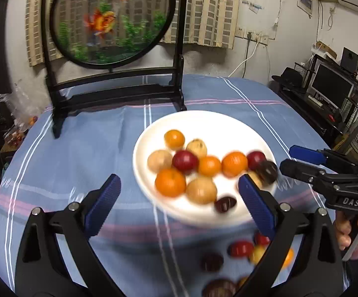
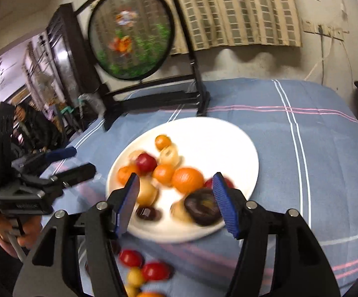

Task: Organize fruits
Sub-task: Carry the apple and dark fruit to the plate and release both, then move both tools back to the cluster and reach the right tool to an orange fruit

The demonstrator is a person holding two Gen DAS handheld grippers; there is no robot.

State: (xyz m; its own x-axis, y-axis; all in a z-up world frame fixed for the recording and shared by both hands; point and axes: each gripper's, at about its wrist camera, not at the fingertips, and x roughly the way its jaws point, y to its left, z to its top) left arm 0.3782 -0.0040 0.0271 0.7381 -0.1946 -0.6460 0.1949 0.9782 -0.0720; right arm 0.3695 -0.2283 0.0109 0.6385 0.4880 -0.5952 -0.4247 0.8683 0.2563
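While both tools hang over the near rim of the round white plate (image 1: 154,133), the left gripper (image 1: 179,198) gapes wide, nothing between its blue pads. The right gripper (image 2: 176,198) stands half apart, a dark purple round fruit (image 2: 203,209) lying free on the plate between its fingers. Oranges, red and tan fruits crowd the plate; more small red fruits (image 2: 139,263) lie nearer on the blue striped cloth (image 2: 302,148).

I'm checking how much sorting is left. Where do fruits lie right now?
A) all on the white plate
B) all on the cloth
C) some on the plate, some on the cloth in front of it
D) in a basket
C: many fruits sit on the white plate, and red fruits lie on the striped cloth in front of it.
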